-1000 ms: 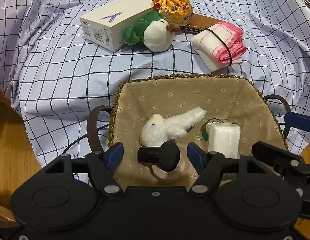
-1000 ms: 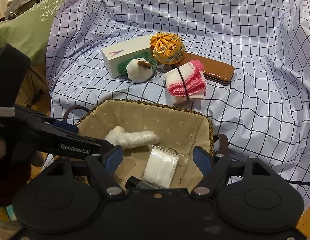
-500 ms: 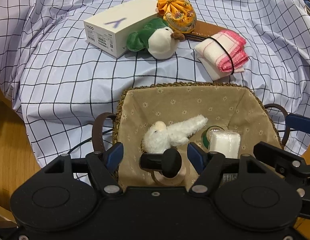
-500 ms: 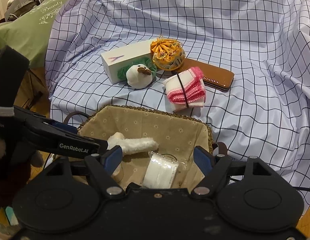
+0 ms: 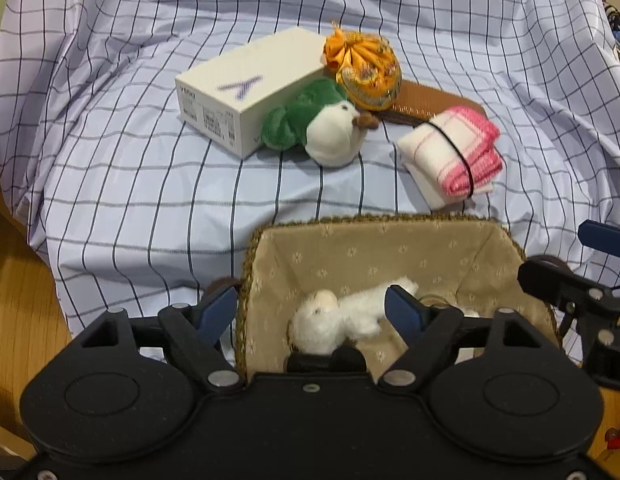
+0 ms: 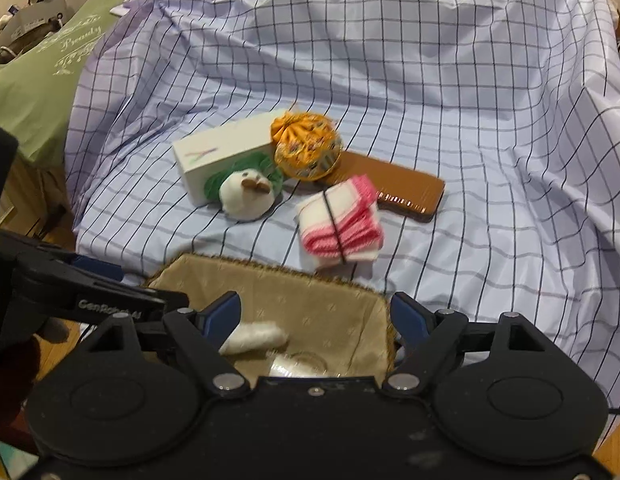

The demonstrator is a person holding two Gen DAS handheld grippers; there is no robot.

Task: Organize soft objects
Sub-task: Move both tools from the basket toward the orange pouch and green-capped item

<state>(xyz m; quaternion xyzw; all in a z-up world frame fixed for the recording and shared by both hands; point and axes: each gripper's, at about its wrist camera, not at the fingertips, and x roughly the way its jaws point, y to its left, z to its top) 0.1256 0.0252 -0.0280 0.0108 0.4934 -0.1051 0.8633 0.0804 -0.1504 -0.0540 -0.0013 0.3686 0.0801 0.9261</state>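
White fluffy toy (image 5: 342, 316) lies between left gripper's (image 5: 310, 310) spread fingers (image 5: 402, 312).

Bare checked cloth (image 5: 158, 184) left of basket (image 5: 246, 280); box (image 5: 246, 88), toys behind.

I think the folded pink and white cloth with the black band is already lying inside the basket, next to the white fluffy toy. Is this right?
Not quite. The folded pink and white cloth with the black band lies on the checked sheet, outside and behind the basket. Only the white fluffy toy is inside. The left wrist view shows this, and the right wrist view agrees.
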